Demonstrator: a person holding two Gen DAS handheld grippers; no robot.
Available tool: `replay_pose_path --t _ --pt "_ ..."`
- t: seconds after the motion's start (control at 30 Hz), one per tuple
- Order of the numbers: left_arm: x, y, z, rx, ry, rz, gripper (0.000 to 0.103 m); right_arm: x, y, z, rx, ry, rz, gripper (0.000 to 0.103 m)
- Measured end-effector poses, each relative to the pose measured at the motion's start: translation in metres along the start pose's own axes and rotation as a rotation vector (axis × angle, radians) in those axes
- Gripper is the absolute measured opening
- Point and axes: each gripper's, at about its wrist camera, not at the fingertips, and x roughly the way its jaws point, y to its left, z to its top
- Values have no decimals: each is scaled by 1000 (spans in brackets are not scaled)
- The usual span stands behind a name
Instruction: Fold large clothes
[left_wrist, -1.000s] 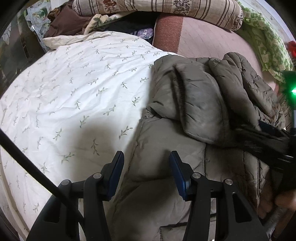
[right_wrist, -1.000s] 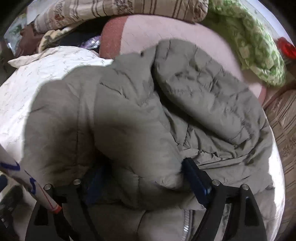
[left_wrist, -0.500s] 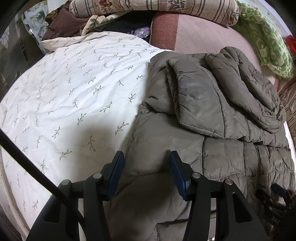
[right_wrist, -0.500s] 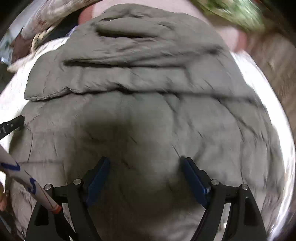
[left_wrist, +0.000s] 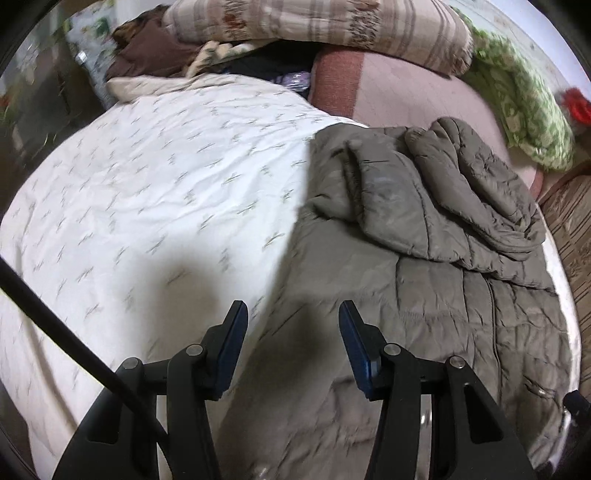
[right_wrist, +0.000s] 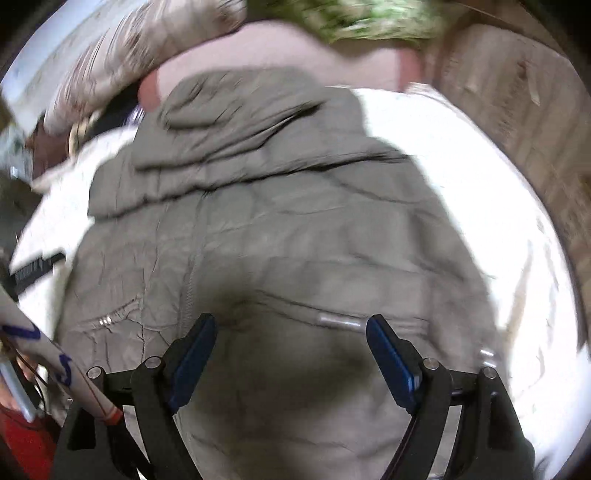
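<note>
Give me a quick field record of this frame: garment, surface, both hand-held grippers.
garment: grey-brown puffer jacket, lying on the bed, both sleeves folded across its upper part
surface: white leaf-print bedspread
left hand-held gripper: open, empty, over the jacket's left edge
right hand-held gripper: open, empty, over the jacket's lower front near a pocket zip
image quality: right wrist view motion-blurred

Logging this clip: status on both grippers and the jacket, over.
Left hand-held gripper open, empty, over jacket edge. Right hand-held gripper open, empty, above jacket. Jacket on bed, sleeves folded in. Nothing in the way.
</note>
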Motion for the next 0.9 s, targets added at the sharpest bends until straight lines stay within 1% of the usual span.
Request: replay_pose_path --t 0.03,0.1,0.17,0.23,0.27,0.33,0.4,0.53,0.6,0.67,0.73,0.77,0.83,0.87,0.9 --pt "-8 11 -5 -28 8 -22 50 -11 -19 -1 41 -10 7 87" --pt "-16 25 -14 -58 19 -35 52 -22 -48 3 103 -25 15 87" --pt "-21 40 -23 -70 27 -21 54 -26 -78 3 165 -34 9 87" --pt "-23 56 -30 -77 41 8 54 -24 -102 -2 219 -22 16 87" --pt "-23 61 -32 -84 44 9 54 -21 -111 -4 241 -12 22 87" --pt "-22 78 -37 -115 64 -13 54 -11 -134 -6 294 7 39 87" --pt "-19 89 -40 -142 85 -57 54 -3 -153 -8 341 13 75 87" --pt "-2 93 -46 -169 143 -121 54 9 -168 -10 396 2 158 87" --pt "7 87 -51 -154 172 -130 54 14 -171 -8 399 -10 181 87" --pt "18 78 -58 -137 205 -160 54 17 -174 -5 395 -18 191 87" --pt "23 73 -65 -130 215 -202 56 21 -179 -1 401 -23 211 87" --pt "24 71 -66 -125 211 -207 58 23 -182 1 406 -24 225 87" --pt "23 64 -70 -111 226 -266 58 29 -187 4 420 -21 253 87" --pt "24 62 -73 -114 249 -323 58 33 -189 5 425 -11 272 87" --pt "24 59 -76 -116 263 -358 58 40 -192 6 436 7 295 87"
